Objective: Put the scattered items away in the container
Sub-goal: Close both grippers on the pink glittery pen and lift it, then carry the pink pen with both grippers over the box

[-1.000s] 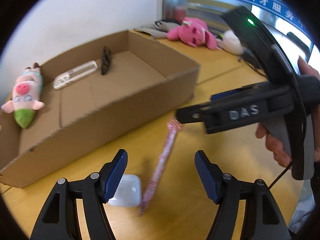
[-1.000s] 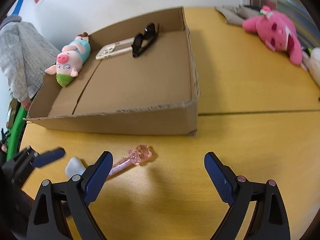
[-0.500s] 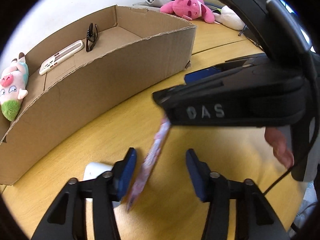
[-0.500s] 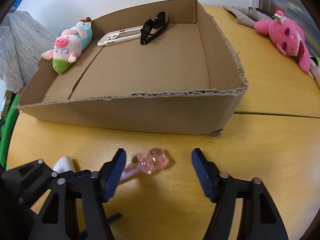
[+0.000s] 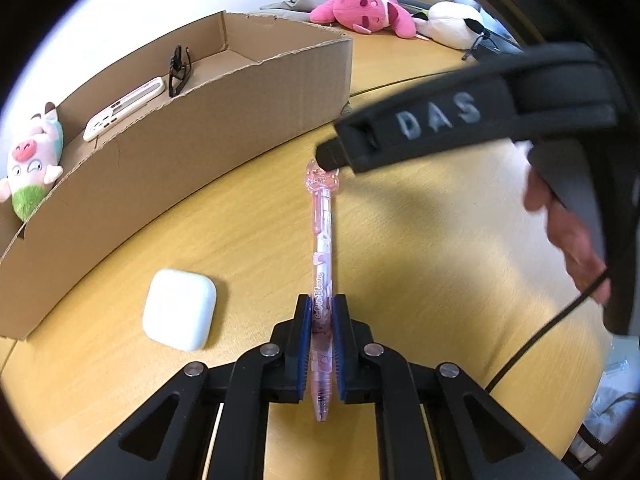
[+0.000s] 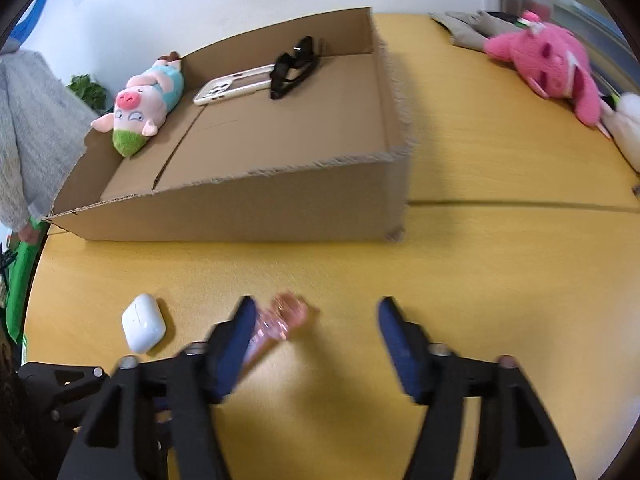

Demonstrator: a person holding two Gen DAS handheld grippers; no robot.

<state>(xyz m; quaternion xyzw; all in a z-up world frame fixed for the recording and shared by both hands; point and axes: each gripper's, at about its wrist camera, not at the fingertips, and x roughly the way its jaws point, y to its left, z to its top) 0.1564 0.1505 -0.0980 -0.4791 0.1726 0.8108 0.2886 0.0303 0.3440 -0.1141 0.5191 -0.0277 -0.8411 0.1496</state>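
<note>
A pink pen (image 5: 322, 248) with a clear pink figure on top lies on the yellow table, pointing toward the cardboard box (image 5: 200, 140). My left gripper (image 5: 322, 312) is shut on the pen's lower barrel. My right gripper (image 6: 316, 312) hovers over the pen's top end (image 6: 286, 314); its jaws are opening, and the top sits just inside the left finger with no pad pressing on it. One of the right gripper's fingers (image 5: 420, 132) reaches over the pen top. A white earbud case (image 5: 180, 314) rests left of the pen. The box (image 6: 248, 208) holds a pig plush (image 6: 140, 108), a phone (image 6: 236, 88) and sunglasses (image 6: 292, 68).
A pink plush (image 6: 548, 64), a white plush (image 5: 452, 26) and grey cloth (image 6: 464, 28) lie at the table's far right. A person's grey sleeve (image 6: 28, 132) is at the left edge. A hand (image 5: 568, 232) holds the right gripper's handle.
My left gripper came down and closed on the pen's barrel. The right gripper narrowed around the pen's top, then widened again, and sits close over that end.
</note>
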